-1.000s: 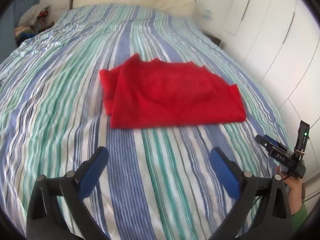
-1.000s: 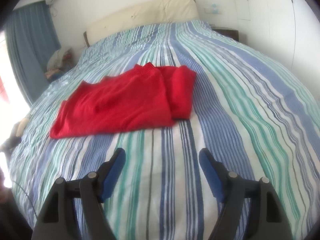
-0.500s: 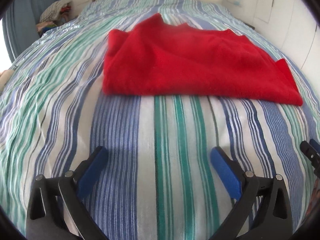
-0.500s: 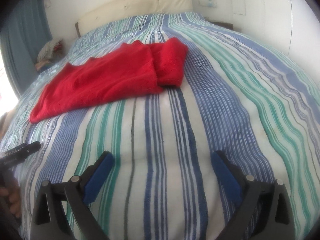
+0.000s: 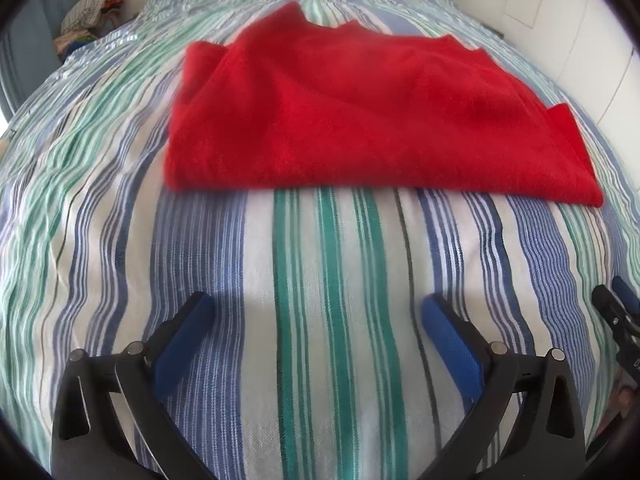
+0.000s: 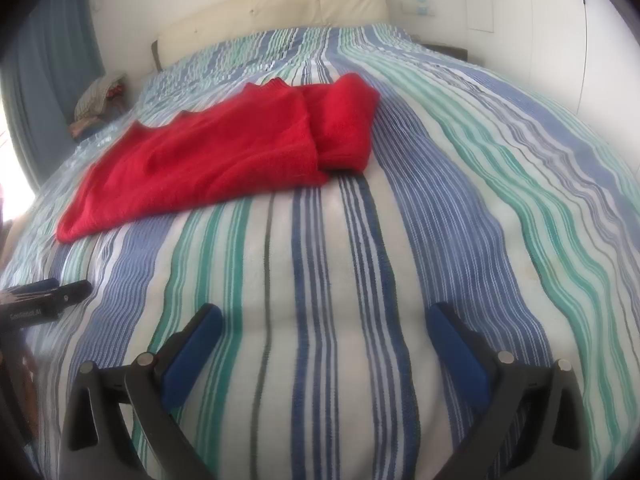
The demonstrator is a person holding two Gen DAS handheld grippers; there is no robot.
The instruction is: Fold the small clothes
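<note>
On the far left, beside the bed, a blue curtain hangs, and a small heap of cloth items sits near the bed's head-end left corner; what they are is too blurred to say. The bed carries a cover striped in blue, green and white, with a cream headboard along its far edge.

The left tool is low over the cover near the foot edge, its blue pads spread wide with only striped cloth between them. It touches nothing that can be seen. Its tip also shows at the left border of the right wrist view.

The red garment lies flat in the middle of the bed, folded, its long near edge running across the stripes. Seen from the right wrist, a narrower folded part lies at its right end, partly under the main panel. The garment is clear of both tools, farther up the bed.

The right tool is to the right of the left one, also near the foot edge and low over the cover. Its jaws have just been opening and now stand wide apart, nothing between them but the cover.

At the far right stand white wardrobe doors.
</note>
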